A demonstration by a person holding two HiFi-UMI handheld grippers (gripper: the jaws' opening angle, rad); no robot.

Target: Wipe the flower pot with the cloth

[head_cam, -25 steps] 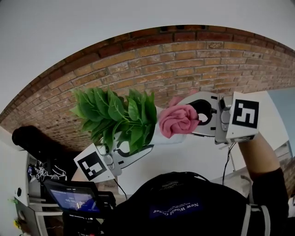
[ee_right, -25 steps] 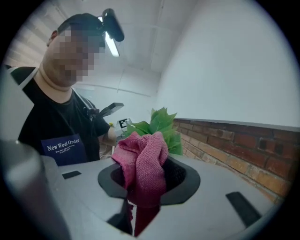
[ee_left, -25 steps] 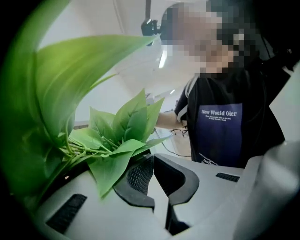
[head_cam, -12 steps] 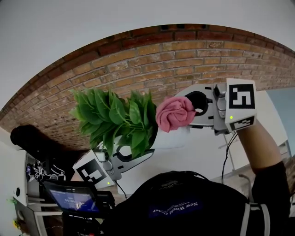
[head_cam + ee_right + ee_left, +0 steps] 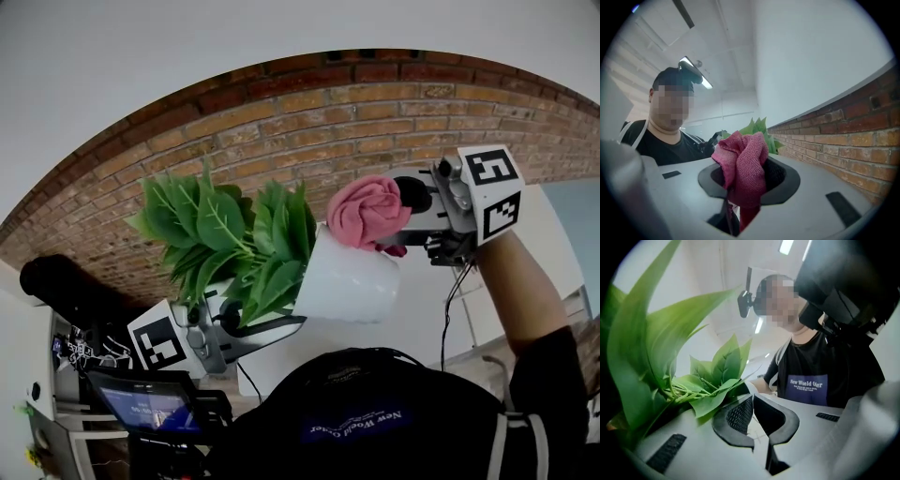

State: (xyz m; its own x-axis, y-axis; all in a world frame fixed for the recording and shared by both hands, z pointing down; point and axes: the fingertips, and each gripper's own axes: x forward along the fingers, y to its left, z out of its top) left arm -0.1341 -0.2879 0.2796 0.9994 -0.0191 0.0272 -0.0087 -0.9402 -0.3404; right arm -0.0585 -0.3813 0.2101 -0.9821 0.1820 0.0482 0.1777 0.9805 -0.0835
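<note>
Hand-held gripper on the left [image 5: 753,398] is clenched on the rim of the white flower pot [image 5: 352,281], which is held up before a brick wall [image 5: 375,122]. Its long axis is tilted, the leaves [image 5: 220,234] pointed left. A pink cloth [image 5: 367,211] is gripped by the right hand-held gripper [image 5: 392,236] at the pot's upper side.

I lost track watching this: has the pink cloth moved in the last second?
Yes. In the head view the pink cloth has risen and shifted slightly right, now overlapping the brick wall's lower edge.
</note>
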